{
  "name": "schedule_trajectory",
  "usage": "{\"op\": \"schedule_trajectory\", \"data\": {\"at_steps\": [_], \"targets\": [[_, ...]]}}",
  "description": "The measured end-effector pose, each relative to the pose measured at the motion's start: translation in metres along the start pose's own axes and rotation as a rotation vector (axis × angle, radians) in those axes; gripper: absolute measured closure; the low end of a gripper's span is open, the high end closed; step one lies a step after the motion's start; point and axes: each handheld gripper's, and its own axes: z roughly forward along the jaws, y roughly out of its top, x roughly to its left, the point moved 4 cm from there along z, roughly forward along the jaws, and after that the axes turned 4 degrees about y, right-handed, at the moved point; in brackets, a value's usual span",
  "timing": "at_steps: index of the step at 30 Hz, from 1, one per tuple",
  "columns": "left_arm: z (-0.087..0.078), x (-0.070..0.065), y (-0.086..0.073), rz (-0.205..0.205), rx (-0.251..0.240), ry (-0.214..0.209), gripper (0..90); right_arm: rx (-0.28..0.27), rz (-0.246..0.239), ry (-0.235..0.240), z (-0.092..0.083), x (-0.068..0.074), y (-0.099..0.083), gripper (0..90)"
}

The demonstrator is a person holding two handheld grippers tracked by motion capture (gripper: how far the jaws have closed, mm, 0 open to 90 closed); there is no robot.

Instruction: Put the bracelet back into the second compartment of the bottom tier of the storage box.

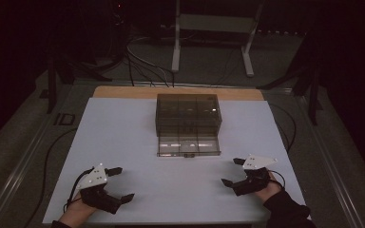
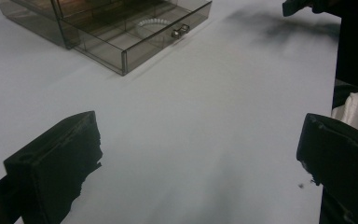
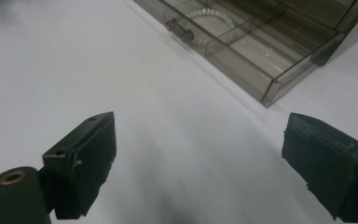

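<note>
1. A smoked clear drawer box [image 1: 188, 114] sits at the table's [image 1: 123, 142] far middle, its bottom drawer [image 1: 188, 146] pulled out toward you, a bead bracelet [image 3: 213, 17] inside.
2. Your left gripper [image 1: 119, 184] rests well short of it, jaws wide, holding nothing.
3. Your right gripper [image 1: 233, 171] sits nearer the drawer, jaws wide, also holding nothing.

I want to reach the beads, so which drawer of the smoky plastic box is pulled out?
The bottom drawer: it juts toward the person from under the box, small knob in front, with the white bead ring inside. The drawer above sits flush.
</note>
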Motion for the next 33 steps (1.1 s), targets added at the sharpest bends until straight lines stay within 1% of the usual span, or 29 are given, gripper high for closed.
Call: {"op": "schedule_trajectory", "data": {"at_steps": [6, 9, 15, 18, 19, 23, 25, 28, 33], "targets": [[0.0, 0.0, 0.0, 0.001, -0.001, 0.0, 0.0, 0.004, -0.006, -0.012, -0.004, 0.003, -0.006, 10.2], [0.0, 0.0, 0.0, 0.0, -0.003, -0.001, 0.0, 0.011, -0.018, -0.023, -0.007, 0.006, -0.008, 10.2], [0.0, 0.0, 0.0, 0.0, -0.002, 0.001, 0.0, 0.009, -0.012, -0.025, -0.012, 0.007, -0.013, 10.1], [0.0, 0.0, 0.0, 0.0, -0.002, 0.0, 0.0, 0.017, -0.023, -0.026, -0.014, 0.008, -0.017, 10.1], [0.0, 0.0, 0.0, -0.001, -0.003, 0.0, 0.0, 0.02, -0.025, -0.027, -0.014, 0.008, -0.019, 10.1], [0.0, 0.0, 0.0, -0.001, -0.001, -0.001, 0.0, 0.019, -0.008, -0.034, -0.015, 0.005, -0.022, 10.1], [0.0, 0.0, 0.0, 0.001, -0.001, -0.001, 0.0, 0.015, -0.014, -0.03, -0.014, 0.005, -0.022, 10.1], [0.0, 0.0, 0.0, 0.0, -0.001, -0.002, 0.0, 0.021, -0.022, -0.037, -0.012, 0.004, -0.022, 10.1], [0.0, 0.0, 0.0, 0.003, 0.0, -0.003, 0.0, 0.011, -0.015, -0.039, -0.011, 0.001, -0.022, 10.1]]}}
